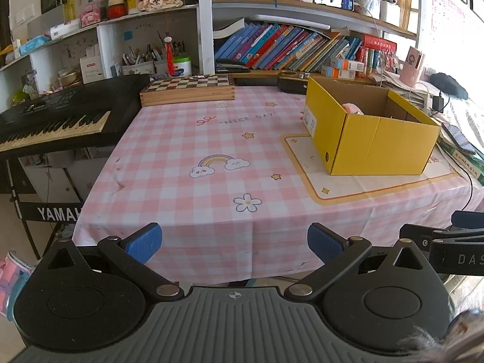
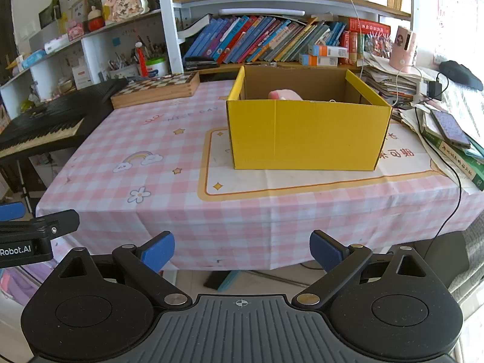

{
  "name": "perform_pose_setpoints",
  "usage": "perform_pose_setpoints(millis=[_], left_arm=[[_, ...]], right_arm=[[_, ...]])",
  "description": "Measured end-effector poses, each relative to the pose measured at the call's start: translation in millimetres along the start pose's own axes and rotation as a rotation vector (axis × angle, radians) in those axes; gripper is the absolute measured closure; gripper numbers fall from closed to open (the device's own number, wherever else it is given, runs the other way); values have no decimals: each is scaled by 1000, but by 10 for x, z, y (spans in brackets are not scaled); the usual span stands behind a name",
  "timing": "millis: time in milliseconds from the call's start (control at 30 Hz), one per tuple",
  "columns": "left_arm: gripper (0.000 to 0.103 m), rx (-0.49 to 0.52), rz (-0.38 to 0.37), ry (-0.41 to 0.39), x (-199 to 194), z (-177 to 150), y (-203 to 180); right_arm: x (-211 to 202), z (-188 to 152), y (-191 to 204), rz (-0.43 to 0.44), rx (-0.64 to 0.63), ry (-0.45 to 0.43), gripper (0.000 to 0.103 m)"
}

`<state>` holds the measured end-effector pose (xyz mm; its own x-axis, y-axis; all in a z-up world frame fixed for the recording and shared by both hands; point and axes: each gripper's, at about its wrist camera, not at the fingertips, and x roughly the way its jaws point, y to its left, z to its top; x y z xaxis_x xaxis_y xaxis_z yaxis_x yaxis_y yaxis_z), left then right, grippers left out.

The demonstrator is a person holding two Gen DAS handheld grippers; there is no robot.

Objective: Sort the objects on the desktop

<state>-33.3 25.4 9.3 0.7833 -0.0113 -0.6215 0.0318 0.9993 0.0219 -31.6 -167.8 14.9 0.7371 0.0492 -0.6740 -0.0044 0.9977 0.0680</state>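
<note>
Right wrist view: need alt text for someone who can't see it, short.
An open yellow cardboard box sits on a pink checked tablecloth, with something pink just visible inside. The right gripper is open and empty at the table's near edge, the left gripper beside it; bookshelves behind.
</note>
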Motion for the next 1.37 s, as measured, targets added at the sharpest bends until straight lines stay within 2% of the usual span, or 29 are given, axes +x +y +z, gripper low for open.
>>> perform_pose_setpoints(millis=[1367], left_arm=[[0,-2,-15,-17,-32,43,6]], right_arm=[[20,43,49,0,-3,9,5]])
